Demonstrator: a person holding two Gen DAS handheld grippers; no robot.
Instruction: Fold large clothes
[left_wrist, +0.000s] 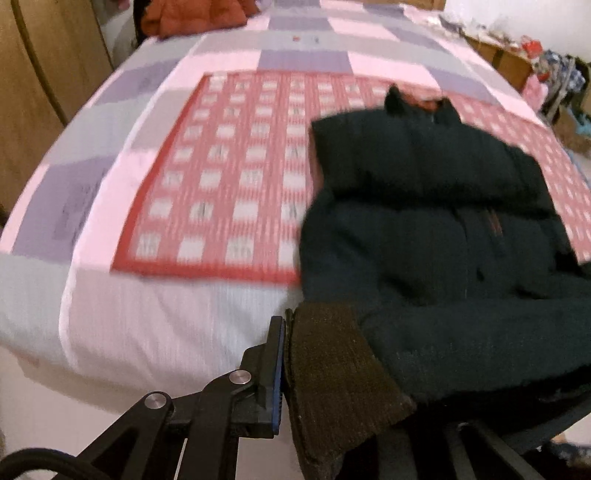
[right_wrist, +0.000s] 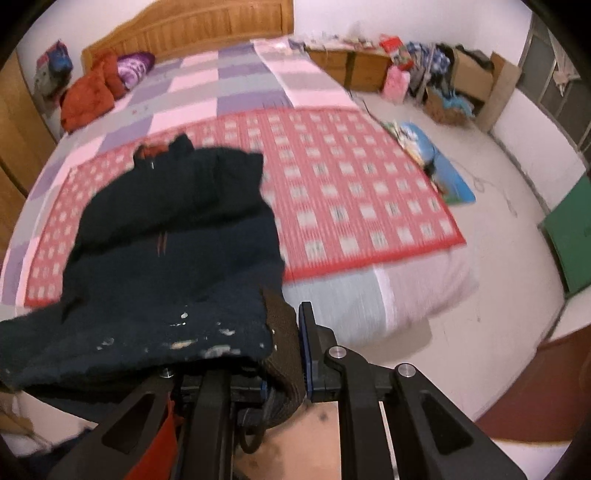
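A dark puffy jacket (left_wrist: 436, 221) with a brown ribbed hem (left_wrist: 332, 376) lies with its collar end on a red checked mat (left_wrist: 229, 177) on the bed. Its hem end hangs raised toward me. My left gripper (left_wrist: 295, 369) is shut on the hem's left corner; only the blue-padded left finger shows, and the jacket hides the other. In the right wrist view the jacket (right_wrist: 173, 240) fills the left half. My right gripper (right_wrist: 286, 354) is shut on the hem's right corner (right_wrist: 284, 332), with its left finger under the cloth.
The bed (right_wrist: 236, 85) has a pink, purple and grey checked cover. An orange-red garment (right_wrist: 88, 99) and a purple pillow (right_wrist: 135, 66) lie near the wooden headboard (right_wrist: 207, 26). Boxes and clutter (right_wrist: 443, 81) line the far wall. A blue item (right_wrist: 439, 162) lies on the floor.
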